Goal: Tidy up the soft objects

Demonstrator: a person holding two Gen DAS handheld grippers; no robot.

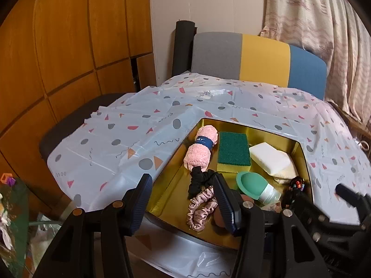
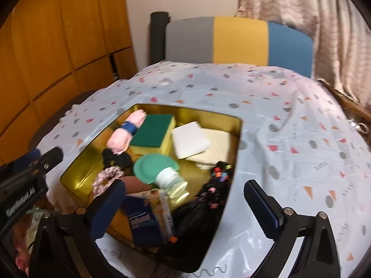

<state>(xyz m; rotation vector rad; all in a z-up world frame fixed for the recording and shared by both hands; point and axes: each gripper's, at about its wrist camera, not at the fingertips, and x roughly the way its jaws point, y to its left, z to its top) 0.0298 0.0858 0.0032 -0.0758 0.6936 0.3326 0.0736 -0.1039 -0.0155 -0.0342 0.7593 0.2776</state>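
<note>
Sponges (image 1: 234, 148), towel roll (image 1: 199, 151) and scrunchies (image 1: 201, 205) already sit in your gold tin (image 1: 299, 148); both tongs (image 1: 183, 205) (image 2: 185, 205) gape wide, empty; little seems left.

I'm in a home room, likely a bedroom or living space; wooden cabinet doors (image 1: 69, 46) on one side, patterned curtains (image 1: 324, 23) on the other. A plastic tablecloth (image 1: 139, 127) covers the table; a tri-colour chair (image 1: 255, 55) stands behind.

Gold tin (image 2: 74, 180) holds green sponge (image 2: 153, 131), pink towel roll (image 2: 126, 132); right gripper (image 2: 185, 199) jaws apart.
</note>
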